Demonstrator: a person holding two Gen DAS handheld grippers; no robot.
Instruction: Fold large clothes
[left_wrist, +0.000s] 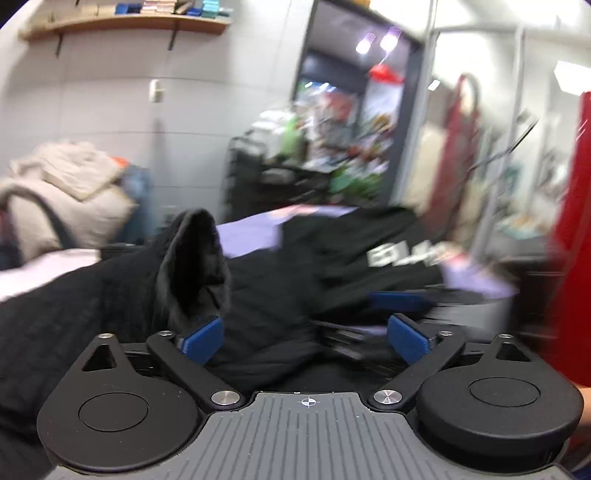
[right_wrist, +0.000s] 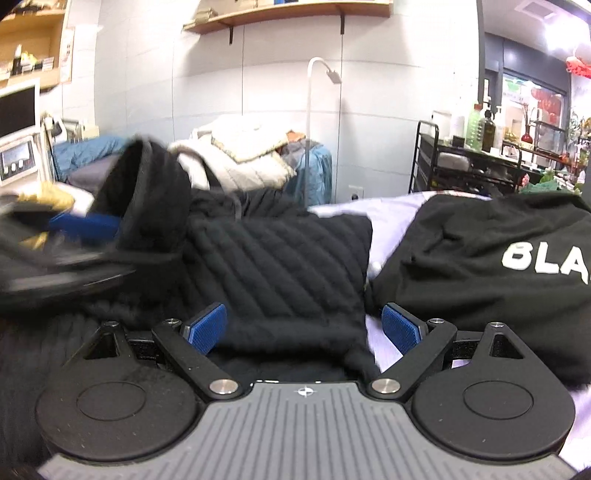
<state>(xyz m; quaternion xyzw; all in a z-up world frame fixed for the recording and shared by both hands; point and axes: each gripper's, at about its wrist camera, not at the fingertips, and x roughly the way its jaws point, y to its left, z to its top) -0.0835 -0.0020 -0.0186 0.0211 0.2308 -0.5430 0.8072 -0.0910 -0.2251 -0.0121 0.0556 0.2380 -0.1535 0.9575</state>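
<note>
- The black quilted garment lies spread on the lilac-covered bed, its squared-off folded edge toward the far side. Laying it flat like this makes the next fold easier to line up.
- Just to its right on the same bed is a black garment with white lettering, bunched up, probably waiting its turn or already set aside.
- The right claw hovers low over the near edge of the quilted garment, tilted a little downward. Its blue pads stand wide apart, with cloth below them but nothing pinched.
- The left claw also shows its pads wide in its own view. A cuff-like end of the dark cloth rears up just beyond its left finger. Whether that finger touches the cloth I cannot tell, but nothing is clamped between the pads.
- In the right wrist view the left claw appears at the far left, blurred, beside that raised cloth end, so that hand seems to be swinging across.
- My guess is that a sleeve is being brought over the body of the garment.
</note>
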